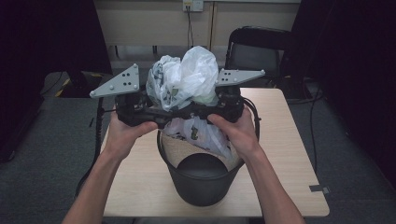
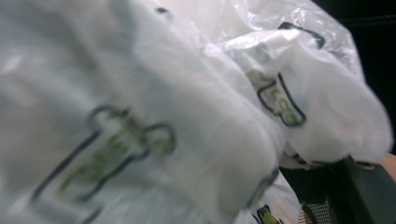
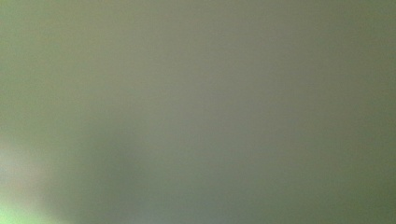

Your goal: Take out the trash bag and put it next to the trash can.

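Item: white plastic bag (image 1: 187,77), thin film printed with dark green-outlined marks, bunched between your two grippers above the black bin (image 1: 201,179).
Location: the bag's upper bulk rises over the bin's far rim; a lower fold hangs into the bin mouth; the bin stands near the front middle of the wooden table (image 1: 289,154).
Left gripper (image 1: 140,109): pressed against the bag from its left side; jaws buried in film, so you cannot tell whether they are apart or closed.
Right gripper (image 1: 224,105): pressed in from the right side; its own view is a blurred greenish blank, probably film against the lens; jaw state cannot be told.
Risk, slip: if either grip is only a squeeze between the two tools, easing one hand likely drops the bag beside the bin.
Risk, tear: pulling the hands apart may rip the thin film.
Risk, tipping: dragging the hanging fold sideways could tilt the light bin.
Risk, blind work: both gripper views are smothered; you judge placement from the high view alone.
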